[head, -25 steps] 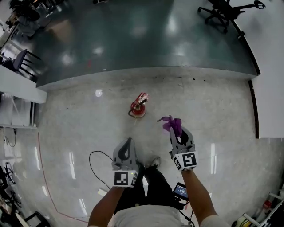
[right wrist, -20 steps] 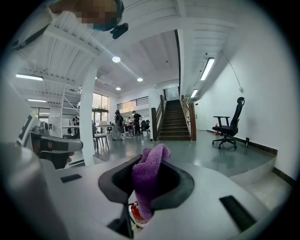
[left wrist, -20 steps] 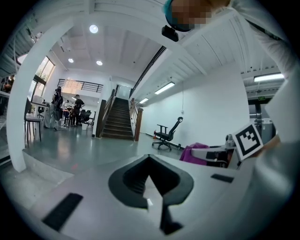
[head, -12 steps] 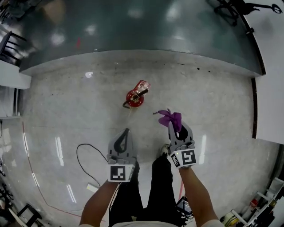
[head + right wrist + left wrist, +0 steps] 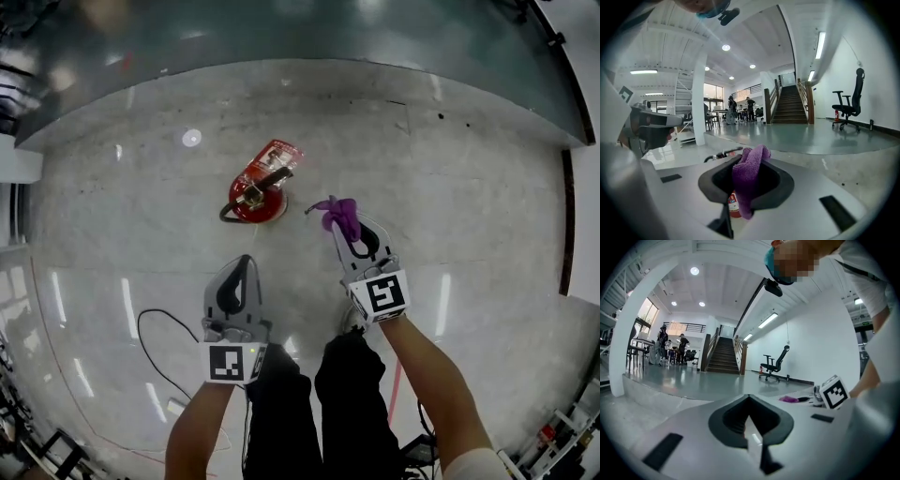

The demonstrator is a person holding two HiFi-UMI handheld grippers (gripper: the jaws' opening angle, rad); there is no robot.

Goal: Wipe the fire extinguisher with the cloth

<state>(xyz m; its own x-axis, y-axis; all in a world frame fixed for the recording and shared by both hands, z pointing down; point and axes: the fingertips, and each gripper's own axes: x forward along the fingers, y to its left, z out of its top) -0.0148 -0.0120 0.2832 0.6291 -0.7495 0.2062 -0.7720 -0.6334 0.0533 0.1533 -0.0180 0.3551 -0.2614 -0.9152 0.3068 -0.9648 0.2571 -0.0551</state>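
A red fire extinguisher [image 5: 257, 194] stands upright on the pale speckled floor, seen from above, with its black hose curling to the left. My right gripper [image 5: 344, 225] is shut on a purple cloth [image 5: 338, 214], just right of the extinguisher and apart from it. In the right gripper view the cloth [image 5: 749, 180] hangs between the jaws, and the extinguisher [image 5: 734, 205] shows low behind it. My left gripper [image 5: 245, 263] is shut with nothing in it, nearer to me than the extinguisher. The left gripper view shows no extinguisher, only the cloth [image 5: 790, 399] at the right.
A black cable [image 5: 150, 342] loops on the floor at my left, near my legs [image 5: 319, 403]. A darker glossy floor [image 5: 309, 33] begins beyond the extinguisher. An office chair [image 5: 774, 363], stairs [image 5: 723, 355] and several distant people [image 5: 670, 345] stand far off.
Both grippers have come nearer to the extinguisher, which now shows larger and closer. The right gripper still holds the cloth, now close beside the extinguisher's right side.
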